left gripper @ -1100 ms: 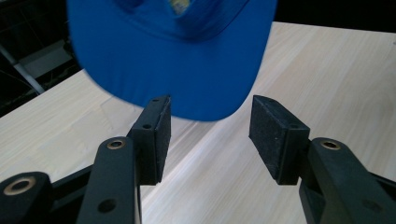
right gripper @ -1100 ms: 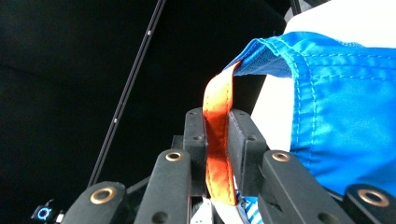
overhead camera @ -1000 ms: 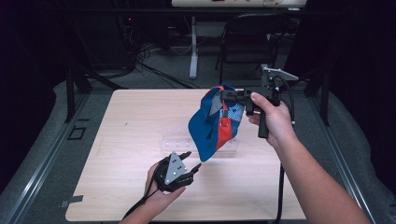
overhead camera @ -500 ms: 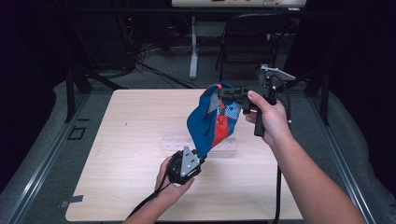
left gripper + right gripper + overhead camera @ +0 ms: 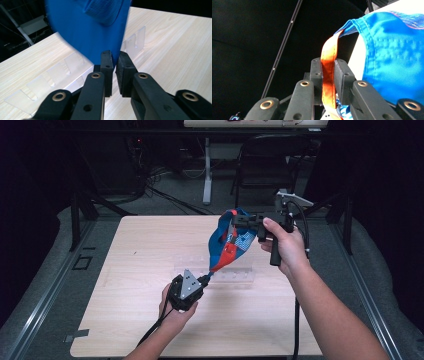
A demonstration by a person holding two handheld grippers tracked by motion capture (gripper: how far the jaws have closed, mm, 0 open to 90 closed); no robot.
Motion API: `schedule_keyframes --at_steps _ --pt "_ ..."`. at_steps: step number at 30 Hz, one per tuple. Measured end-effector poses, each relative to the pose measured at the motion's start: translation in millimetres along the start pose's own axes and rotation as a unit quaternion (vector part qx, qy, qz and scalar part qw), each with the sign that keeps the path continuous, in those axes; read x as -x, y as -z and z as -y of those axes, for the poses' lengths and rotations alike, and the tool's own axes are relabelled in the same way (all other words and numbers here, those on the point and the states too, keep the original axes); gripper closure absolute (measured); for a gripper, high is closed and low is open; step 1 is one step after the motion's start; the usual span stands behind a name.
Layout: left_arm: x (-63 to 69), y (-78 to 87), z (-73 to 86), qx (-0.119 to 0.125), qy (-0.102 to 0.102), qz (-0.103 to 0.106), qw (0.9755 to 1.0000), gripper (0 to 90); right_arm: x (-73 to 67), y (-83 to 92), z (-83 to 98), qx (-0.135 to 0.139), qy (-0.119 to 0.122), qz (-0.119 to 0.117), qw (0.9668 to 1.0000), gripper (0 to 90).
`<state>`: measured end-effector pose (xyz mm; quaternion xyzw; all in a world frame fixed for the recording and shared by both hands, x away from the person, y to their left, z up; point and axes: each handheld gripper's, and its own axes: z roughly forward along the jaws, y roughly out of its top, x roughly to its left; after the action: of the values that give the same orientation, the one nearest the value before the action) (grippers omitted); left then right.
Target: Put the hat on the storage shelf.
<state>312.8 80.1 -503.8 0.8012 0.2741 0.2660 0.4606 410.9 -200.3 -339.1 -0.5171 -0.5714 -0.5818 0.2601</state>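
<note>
A soft blue cloth bag point(image 5: 225, 240) with an orange strap point(image 5: 328, 75) was held up over the far right of the pale wooden table point(image 5: 125, 270). It was stretched long, from high and far right to low and near. The strap was pinched tight by the right gripper point(image 5: 240, 219). The bag's bottom corner was squeezed by the left gripper point(image 5: 204, 279). A clear plastic rack point(image 5: 235, 275) was seen under it.

Dark lab: black drapes point(image 5: 40, 165), floor cables point(image 5: 170, 200), wooden table point(image 5: 145, 260).

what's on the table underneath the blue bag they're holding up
A clear plastic rack lies on the wooden table below the blue bag. The bag's lower end and the left gripper cover part of the rack.
</note>
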Motion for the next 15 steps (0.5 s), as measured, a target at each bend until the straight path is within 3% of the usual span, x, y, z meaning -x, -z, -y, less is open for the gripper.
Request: schedule_keyframes --at_steps 4,5,15 --pt "-3.2 -1.7 0.4 0.001 0.004 -0.002 1.0 86.4 2.0 -3.6 -1.9 0.001 -0.001 0.0 1.0 78.2" --pt "-5.5 -3.0 0.8 0.003 0.01 0.007 0.9999 86.4 2.4 -4.6 -2.1 0.002 -0.002 0.001 1.0 78.2" --pt "-12.9 -11.0 3.3 -0.002 0.022 0.021 0.9995 86.8 10.9 -8.8 -4.1 0.004 -0.005 0.005 1.0 78.2"
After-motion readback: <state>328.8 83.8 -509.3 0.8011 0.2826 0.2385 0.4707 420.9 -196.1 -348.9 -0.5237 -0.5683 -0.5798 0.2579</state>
